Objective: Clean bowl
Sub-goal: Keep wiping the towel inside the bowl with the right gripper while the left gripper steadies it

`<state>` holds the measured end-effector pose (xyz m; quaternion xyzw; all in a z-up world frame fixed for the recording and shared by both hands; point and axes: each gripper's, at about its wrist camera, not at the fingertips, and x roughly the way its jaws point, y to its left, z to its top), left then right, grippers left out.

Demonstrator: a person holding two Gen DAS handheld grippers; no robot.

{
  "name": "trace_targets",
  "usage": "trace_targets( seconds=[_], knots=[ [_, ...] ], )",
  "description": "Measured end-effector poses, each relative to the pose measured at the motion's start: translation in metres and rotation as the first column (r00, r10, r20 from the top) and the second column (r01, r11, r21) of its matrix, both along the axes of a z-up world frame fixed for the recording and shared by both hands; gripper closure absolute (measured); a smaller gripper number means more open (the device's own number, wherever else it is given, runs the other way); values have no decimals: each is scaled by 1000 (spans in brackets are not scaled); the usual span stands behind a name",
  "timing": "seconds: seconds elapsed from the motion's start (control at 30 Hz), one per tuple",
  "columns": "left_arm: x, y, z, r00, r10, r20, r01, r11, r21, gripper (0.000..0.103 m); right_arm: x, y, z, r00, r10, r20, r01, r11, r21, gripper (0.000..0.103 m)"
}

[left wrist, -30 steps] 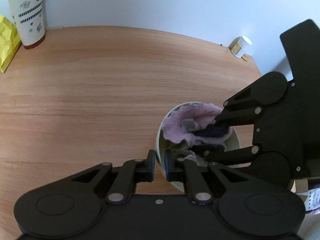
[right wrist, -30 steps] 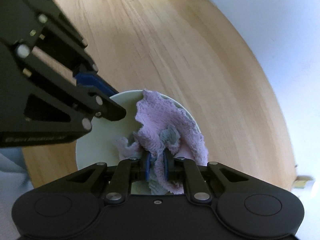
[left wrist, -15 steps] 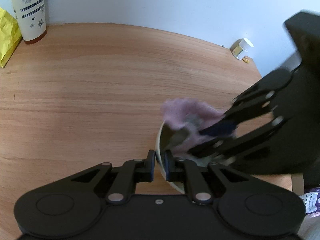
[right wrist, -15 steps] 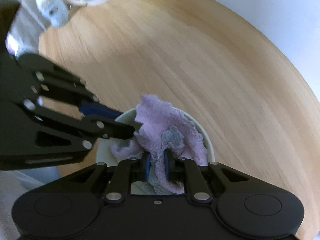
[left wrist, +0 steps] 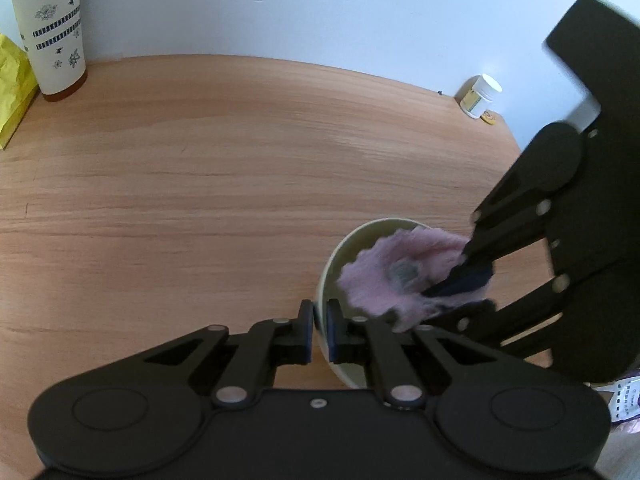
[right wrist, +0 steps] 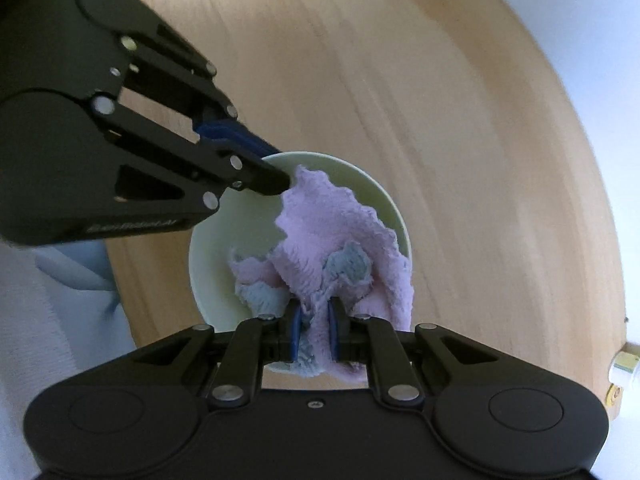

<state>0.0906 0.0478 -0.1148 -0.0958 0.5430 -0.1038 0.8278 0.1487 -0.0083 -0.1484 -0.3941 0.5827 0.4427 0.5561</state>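
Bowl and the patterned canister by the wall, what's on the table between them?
Nothing: bare wood table runs from the bowl to the canister, in the left wrist view.

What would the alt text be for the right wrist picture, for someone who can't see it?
The right gripper pinches a pink and grey cloth inside a pale green bowl on a wooden table. The left gripper clamps the bowl's rim from the upper left.

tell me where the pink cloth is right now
The pink cloth is bunched inside the pale bowl, pinched by the right gripper. In the left wrist view it fills the bowl's right side, while the left gripper clamps the rim.
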Motion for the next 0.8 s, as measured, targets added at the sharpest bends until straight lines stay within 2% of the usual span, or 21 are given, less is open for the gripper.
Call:
trace_targets(
  seconds=[0.23,0.43,0.63,0.8],
  knots=[
    [0,5,0,1000,2,-5,-2,1000,-26,97,8,8,-14,1000,-6,-16,6,1000,4,88],
    [0,7,-1,1000,-9,-9,9,999,-36,97,11,7,-17,999,-48,18,46,995,90,88],
    [2,5,0,1000,-6,-20,5,999,-33,96,17,0,-7,987,-153,52,141,973,184,89],
    [2,7,2,999,14,-30,-16,998,-53,96,27,-15,16,975,-220,9,213,952,221,89]
  ],
)
